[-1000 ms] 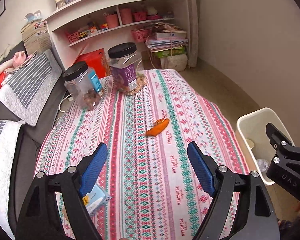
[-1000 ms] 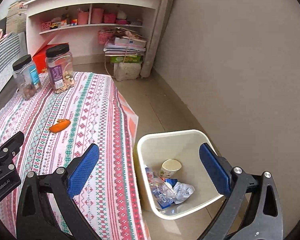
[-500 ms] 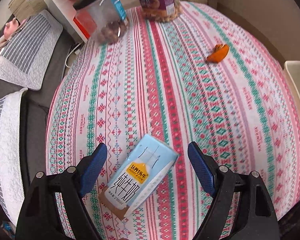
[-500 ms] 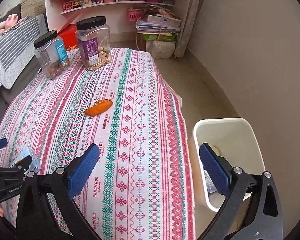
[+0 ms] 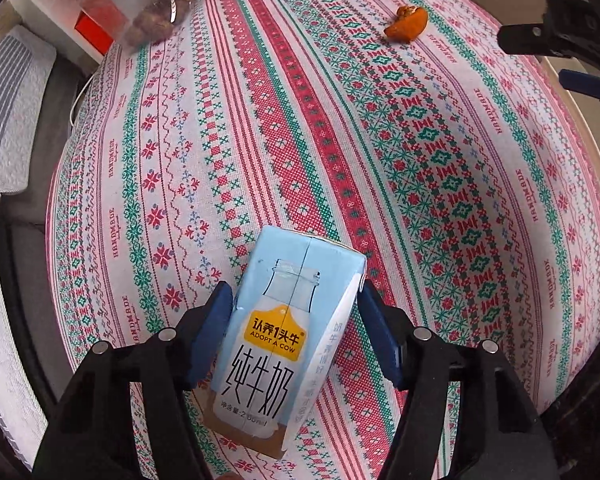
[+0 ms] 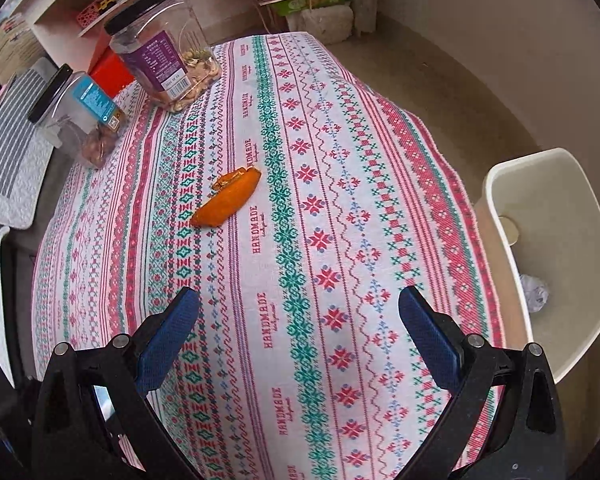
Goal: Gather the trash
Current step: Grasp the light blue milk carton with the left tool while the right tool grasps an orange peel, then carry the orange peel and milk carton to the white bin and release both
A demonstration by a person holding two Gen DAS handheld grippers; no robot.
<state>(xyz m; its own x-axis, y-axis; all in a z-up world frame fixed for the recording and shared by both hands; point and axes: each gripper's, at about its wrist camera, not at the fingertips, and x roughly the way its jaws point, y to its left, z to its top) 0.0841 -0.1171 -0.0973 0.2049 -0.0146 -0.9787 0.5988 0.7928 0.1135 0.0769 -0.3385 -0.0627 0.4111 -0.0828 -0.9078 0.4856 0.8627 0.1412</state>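
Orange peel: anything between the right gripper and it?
Nothing visible. In the right wrist view the right gripper is open above bare tablecloth, and the orange peel lies ahead and slightly left with only cloth between. The two jars stand beyond the peel, out of the path.

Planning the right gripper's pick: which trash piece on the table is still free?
The orange peel, lying loose mid-table; the milk carton already sits between the left gripper fingers.
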